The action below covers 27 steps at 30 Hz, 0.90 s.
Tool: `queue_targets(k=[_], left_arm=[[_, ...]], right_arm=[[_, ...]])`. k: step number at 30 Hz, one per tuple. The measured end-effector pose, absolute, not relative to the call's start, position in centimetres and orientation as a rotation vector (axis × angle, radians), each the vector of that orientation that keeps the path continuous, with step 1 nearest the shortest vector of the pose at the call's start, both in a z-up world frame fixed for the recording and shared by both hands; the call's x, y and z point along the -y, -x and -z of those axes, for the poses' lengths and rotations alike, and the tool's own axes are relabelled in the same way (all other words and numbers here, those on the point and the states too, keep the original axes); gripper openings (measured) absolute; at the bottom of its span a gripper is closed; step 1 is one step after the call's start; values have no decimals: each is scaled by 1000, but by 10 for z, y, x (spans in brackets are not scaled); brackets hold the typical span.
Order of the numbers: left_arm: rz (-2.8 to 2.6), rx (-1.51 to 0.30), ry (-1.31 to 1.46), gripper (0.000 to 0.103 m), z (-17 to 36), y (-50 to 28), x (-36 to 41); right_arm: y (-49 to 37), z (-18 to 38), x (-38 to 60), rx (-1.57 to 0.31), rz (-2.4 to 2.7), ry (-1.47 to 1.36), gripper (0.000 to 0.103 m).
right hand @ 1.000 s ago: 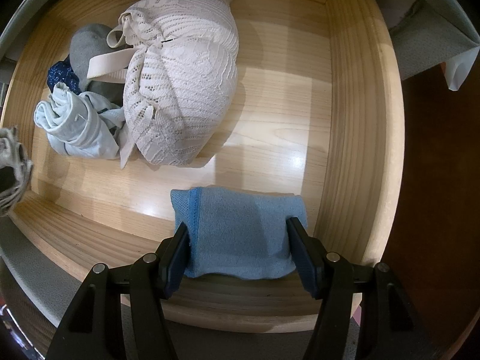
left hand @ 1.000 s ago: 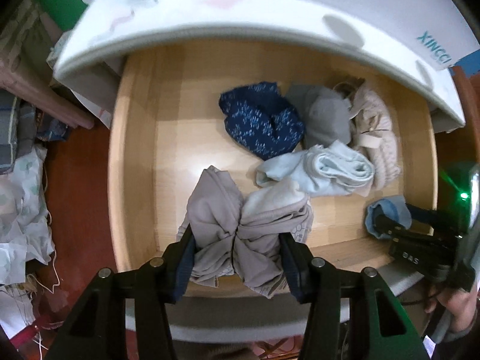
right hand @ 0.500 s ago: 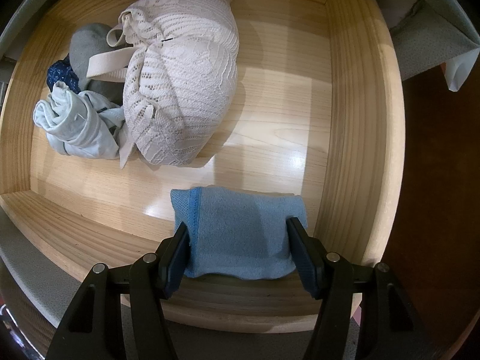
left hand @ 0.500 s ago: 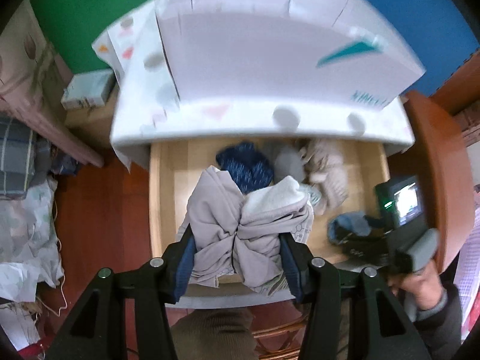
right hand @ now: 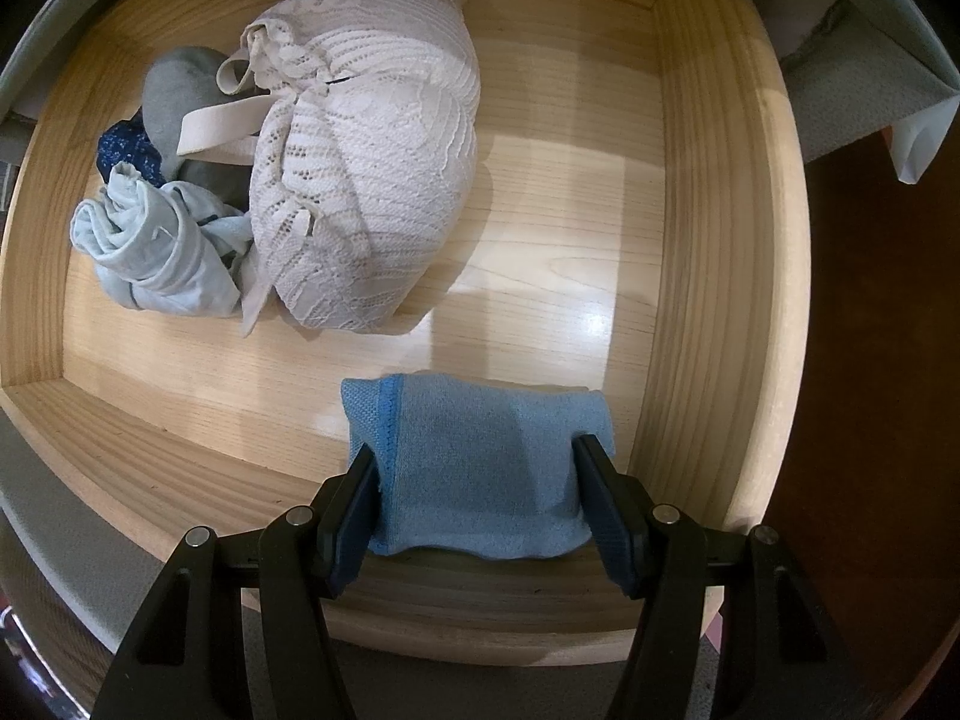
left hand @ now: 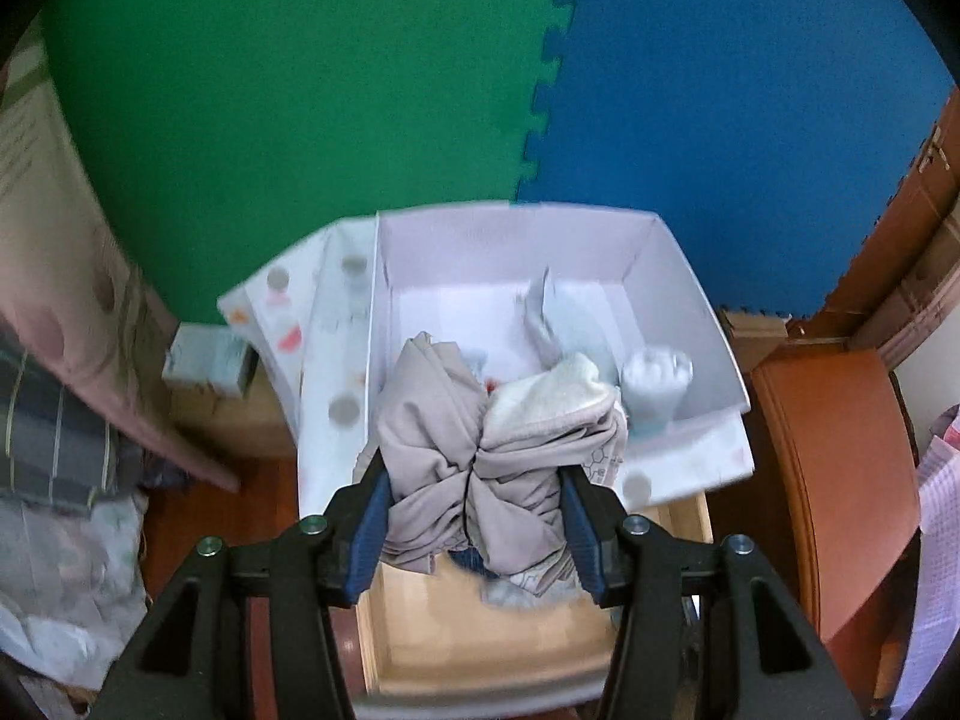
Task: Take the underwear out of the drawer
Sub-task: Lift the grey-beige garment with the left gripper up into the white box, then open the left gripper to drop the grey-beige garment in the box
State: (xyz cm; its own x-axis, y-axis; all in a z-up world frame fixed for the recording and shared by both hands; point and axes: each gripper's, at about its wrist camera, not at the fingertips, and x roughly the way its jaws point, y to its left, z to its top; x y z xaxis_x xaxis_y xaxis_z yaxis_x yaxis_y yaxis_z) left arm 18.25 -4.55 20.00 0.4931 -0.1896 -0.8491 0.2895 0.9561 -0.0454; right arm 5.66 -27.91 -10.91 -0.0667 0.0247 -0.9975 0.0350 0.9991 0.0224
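Note:
My left gripper point(left hand: 474, 516) is shut on a bunched grey-beige underwear point(left hand: 480, 456) and holds it high above the wooden drawer point(left hand: 456, 660), in front of a white box point(left hand: 516, 252). My right gripper point(right hand: 480, 498) is shut on a folded light blue underwear point(right hand: 480, 468) at the drawer's front right corner, low over the drawer floor point(right hand: 540, 276). In the drawer lie a white lace piece point(right hand: 372, 174), a pale blue bundle point(right hand: 156, 252), a grey piece point(right hand: 180, 96) and a dark blue patterned piece point(right hand: 126, 150).
The white box holds pale blue and white garments point(left hand: 600, 348). Green and blue foam mats point(left hand: 420, 90) cover the wall behind. A brown wooden surface point(left hand: 840, 480) is at the right, cloth and bags point(left hand: 54, 516) at the left.
My left gripper has risen with the grey-beige underwear from the drawer up to the white box's level. My right gripper has stayed still on the blue underwear.

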Motion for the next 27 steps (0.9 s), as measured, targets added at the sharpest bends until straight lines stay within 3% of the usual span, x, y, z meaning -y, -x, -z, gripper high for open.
queue_targets(k=[14, 18, 27], left_arm=[[234, -1103, -163, 54, -132, -265, 76], [228, -1138, -168, 59, -117, -271, 77], [254, -1134, -97, 64, -124, -271, 68]], right_arm=[[-56, 108, 279, -1637, 8, -56, 61], [-57, 108, 278, -1636, 11, -58, 61], [-58, 108, 278, -1638, 12, -54, 61]])
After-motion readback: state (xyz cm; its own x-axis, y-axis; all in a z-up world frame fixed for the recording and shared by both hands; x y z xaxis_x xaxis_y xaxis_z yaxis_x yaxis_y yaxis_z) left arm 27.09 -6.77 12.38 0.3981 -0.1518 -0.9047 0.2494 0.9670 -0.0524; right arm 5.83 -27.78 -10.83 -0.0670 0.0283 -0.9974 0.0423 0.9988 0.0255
